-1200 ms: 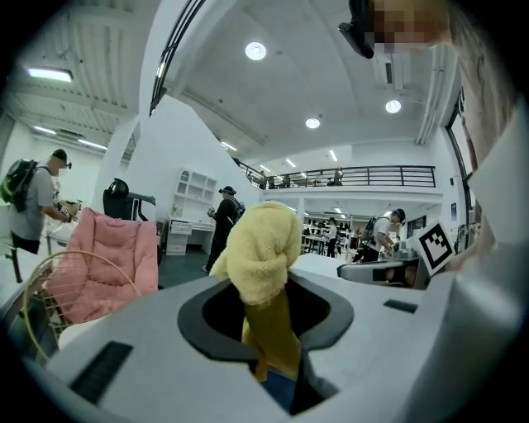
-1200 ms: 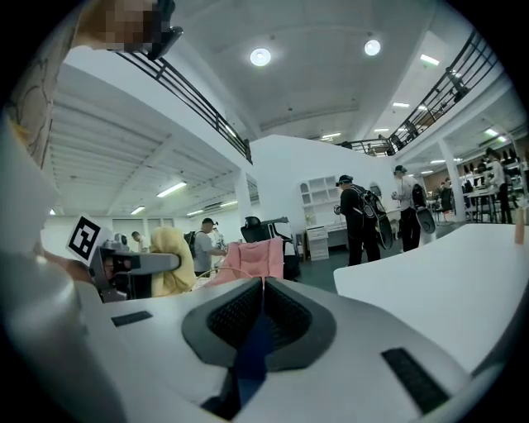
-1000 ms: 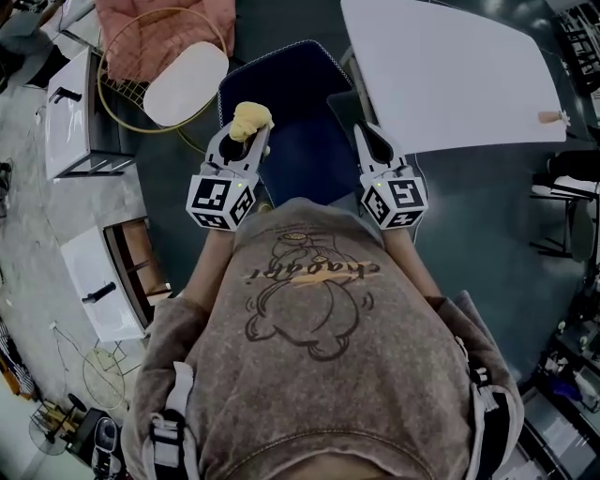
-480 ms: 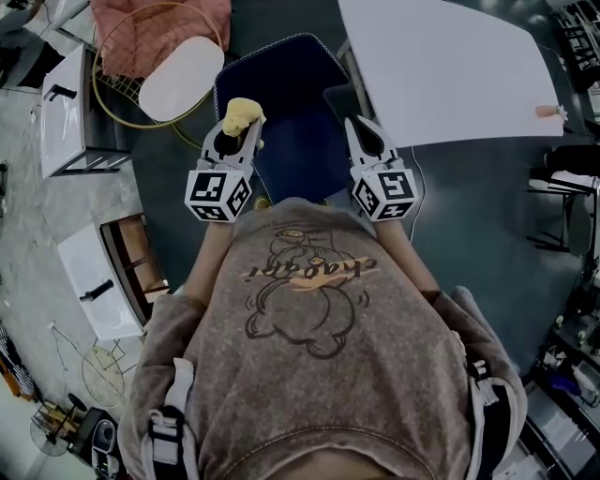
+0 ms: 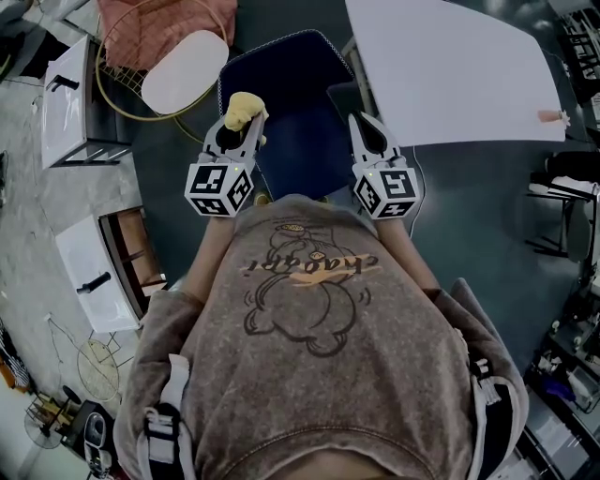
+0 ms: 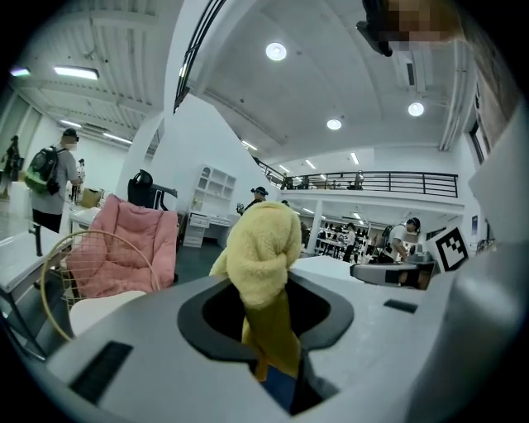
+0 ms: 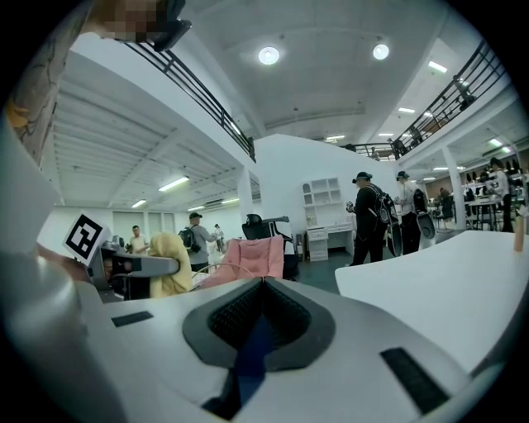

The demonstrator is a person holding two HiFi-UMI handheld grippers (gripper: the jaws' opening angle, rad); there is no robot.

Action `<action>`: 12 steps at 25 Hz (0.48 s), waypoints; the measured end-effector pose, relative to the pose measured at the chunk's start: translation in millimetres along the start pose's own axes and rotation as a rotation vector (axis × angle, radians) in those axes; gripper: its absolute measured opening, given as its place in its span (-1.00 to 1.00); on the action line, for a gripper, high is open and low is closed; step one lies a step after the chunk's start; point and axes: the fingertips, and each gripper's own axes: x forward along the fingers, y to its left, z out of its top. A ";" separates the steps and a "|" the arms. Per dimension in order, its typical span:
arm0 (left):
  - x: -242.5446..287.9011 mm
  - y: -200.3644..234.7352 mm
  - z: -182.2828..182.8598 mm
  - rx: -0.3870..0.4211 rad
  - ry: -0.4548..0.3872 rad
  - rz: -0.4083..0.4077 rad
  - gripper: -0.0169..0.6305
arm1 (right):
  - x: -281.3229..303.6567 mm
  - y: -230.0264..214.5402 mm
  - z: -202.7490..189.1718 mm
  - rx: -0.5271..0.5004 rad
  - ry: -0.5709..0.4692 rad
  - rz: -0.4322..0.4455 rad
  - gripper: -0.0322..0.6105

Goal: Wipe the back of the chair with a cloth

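Person stands over a dark blue chair [image 5: 286,80], one hand-held gripper in each hand, both reaching forward above the near part of it.

Left gripper [image 5: 242,127]: jaws clamped together on a yellow cloth [image 5: 243,106]. The cloth is bunched into a fluffy knob that sticks out past the jaw tips, with a darker tail pinched down between the pads. From the head view the knob sits over the chair's left edge, by the pale piping. Cannot tell whether it touches the fabric.

Right gripper [image 5: 364,129]: jaws closed, tips meeting, nothing held. A sliver of blue shows through the gap behind the tips, the same colour as the chair. It hangs over the chair's right side, level with the left gripper and well apart from it.

Surroundings: white table [image 5: 450,66] just to the right of the chair. Round wire-framed seat with pink padding [image 5: 159,28] and a white cushion [image 5: 185,73] to the upper left. White cabinets [image 5: 70,103] along the left wall. The person's grey-brown sweatshirt [image 5: 309,375] fills the lower half of the head view.
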 end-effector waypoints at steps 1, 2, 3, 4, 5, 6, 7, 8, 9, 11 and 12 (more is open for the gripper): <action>-0.3 1.0 -0.3 -0.003 0.004 0.004 -0.63 | 0.1 -0.3 0.4 0.001 0.000 0.000 -0.81; -0.6 1.7 -0.4 -0.004 0.006 0.006 -0.63 | 0.1 -0.7 1.0 0.001 -0.001 0.001 -0.81; -0.9 2.1 -0.3 -0.005 0.007 0.009 -0.63 | 0.0 -1.1 1.5 0.001 -0.001 0.002 -0.81; -1.3 2.4 0.0 -0.004 0.007 0.012 -0.63 | 0.1 -1.5 2.0 0.001 -0.002 0.003 -0.81; -1.8 2.8 0.5 -0.002 0.006 0.014 -0.63 | 0.2 -1.6 2.5 0.001 -0.003 0.003 -0.81; -2.6 3.1 0.9 0.000 0.006 0.015 -0.63 | 0.4 -1.4 2.9 0.003 -0.004 0.003 -0.81; -3.4 3.5 1.0 0.001 0.006 0.016 -0.63 | 0.4 -0.8 3.0 0.004 -0.004 0.003 -0.81; -4.2 3.8 0.9 0.002 0.007 0.016 -0.63 | 0.4 0.0 2.7 0.005 -0.005 0.004 -0.81; -5.0 4.0 0.5 0.002 0.008 0.015 -0.63 | 0.3 1.0 2.3 0.006 -0.005 0.004 -0.81; -6.3 4.7 -0.1 0.003 0.009 0.013 -0.63 | 0.2 3.0 1.5 0.006 -0.007 0.006 -0.81; -7.0 5.1 -0.3 0.003 0.010 0.014 -0.63 | 0.4 4.0 1.3 0.006 -0.008 0.007 -0.81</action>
